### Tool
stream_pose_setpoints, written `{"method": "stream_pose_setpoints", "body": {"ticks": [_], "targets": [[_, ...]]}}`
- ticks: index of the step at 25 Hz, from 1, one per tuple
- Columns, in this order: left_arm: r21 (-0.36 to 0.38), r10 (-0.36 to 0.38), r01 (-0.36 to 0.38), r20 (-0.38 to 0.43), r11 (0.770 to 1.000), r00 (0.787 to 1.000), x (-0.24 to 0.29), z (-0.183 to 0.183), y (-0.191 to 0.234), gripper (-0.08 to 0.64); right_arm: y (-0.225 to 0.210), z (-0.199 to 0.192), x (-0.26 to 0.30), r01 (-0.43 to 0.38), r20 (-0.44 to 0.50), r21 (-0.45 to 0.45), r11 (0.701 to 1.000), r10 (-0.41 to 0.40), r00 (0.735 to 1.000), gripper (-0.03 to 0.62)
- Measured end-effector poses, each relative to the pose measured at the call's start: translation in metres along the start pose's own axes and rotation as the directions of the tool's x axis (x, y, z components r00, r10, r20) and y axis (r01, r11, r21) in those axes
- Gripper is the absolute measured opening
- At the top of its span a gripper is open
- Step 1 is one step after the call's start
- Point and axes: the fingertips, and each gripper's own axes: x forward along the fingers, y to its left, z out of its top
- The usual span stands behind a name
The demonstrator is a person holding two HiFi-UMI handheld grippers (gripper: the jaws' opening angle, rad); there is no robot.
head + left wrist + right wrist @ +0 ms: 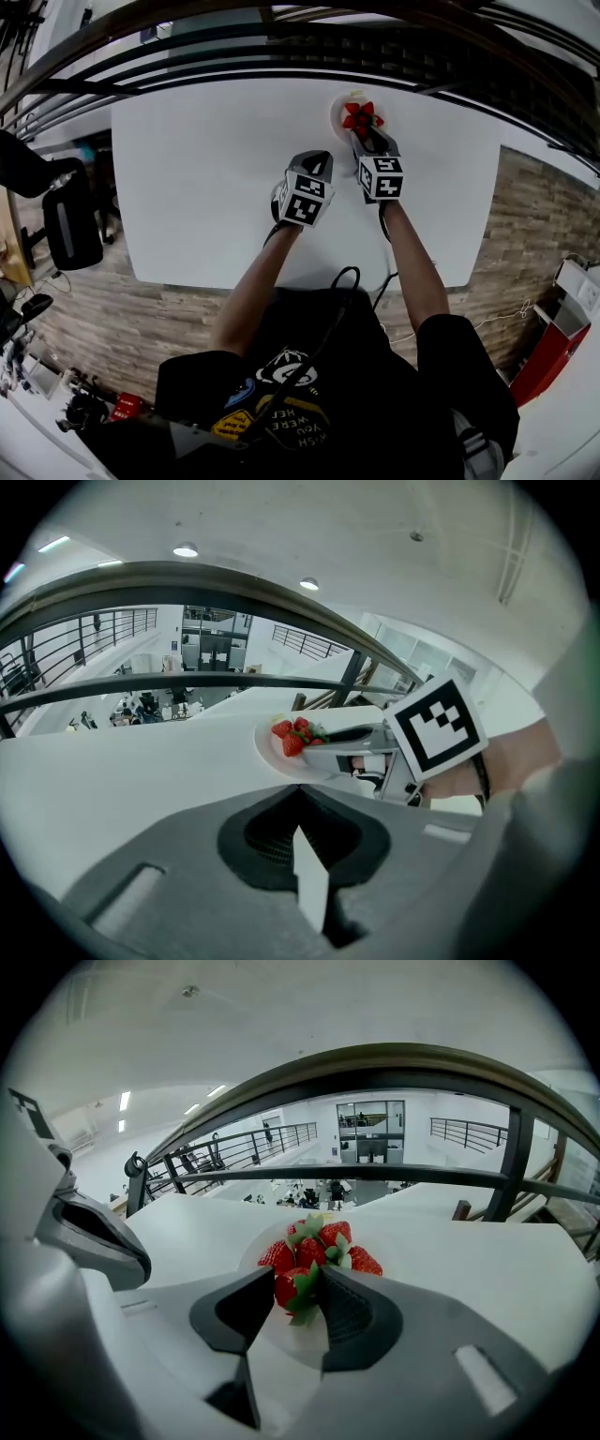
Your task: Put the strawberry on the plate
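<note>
One glossy red strawberry with a green leafy cap (289, 1293) sits clamped between the two dark ribbed jaws of the right hand-held gripper (296, 1277). It lies straight ahead of that tool, low over the near part of the small round white plate (249, 1248). Its long axis seems to run roughly along the jaws, with the cap turned back toward the gripper. Just beyond it, touching or nearly so, lies a heap of more red strawberries (323, 1246), so the free spot is the bare near strip of plate directly beneath the fruit. I judge that the coming move needs only a short lowering and a release (no reaching over the pile). The left hand-held gripper (319, 157) hangs back beside the right one, jaws closed on nothing, farther from the plate. The plate stands close to the far edge of the broad white tabletop (206, 178), with dark railings beyond; wide bare surface lies to the left.
</note>
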Motion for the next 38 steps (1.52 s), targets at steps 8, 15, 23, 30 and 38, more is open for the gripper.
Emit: {"method": "stream_pose_setpoints", "body": {"ticks": [8,15,23,30,38], "targets": [[-0.007,0.009,-0.008,0.025,1.0,1.0,-0.018,0.007,-0.002,0.0,0.006,0.014,-0.017,0.01,0.055,0.001,1.0,-0.01,0.998,0.174],[0.019,0.011,-0.013,0.089,1.0,0.996,-0.052,0.021,-0.013,0.0,0.031,0.022,-0.085,-0.06,0.166,0.052,0.997,0.051,0.985,0.166],[0.039,0.024,-0.031,0.174,0.999,0.984,-0.1,0.034,-0.055,0.0,0.055,0.034,-0.182,-0.062,0.312,0.036,0.997,0.048,0.949,0.099],[0.088,0.024,-0.048,0.254,0.995,0.967,-0.143,0.048,-0.094,0.0,0.082,0.058,-0.257,-0.066,0.447,0.024,0.998,0.048,0.893,0.032],[0.165,-0.043,-0.015,0.345,0.986,0.938,-0.209,0.058,-0.134,0.0,0.115,0.067,-0.319,-0.032,0.509,0.028,0.999,0.013,0.861,0.005]]}}
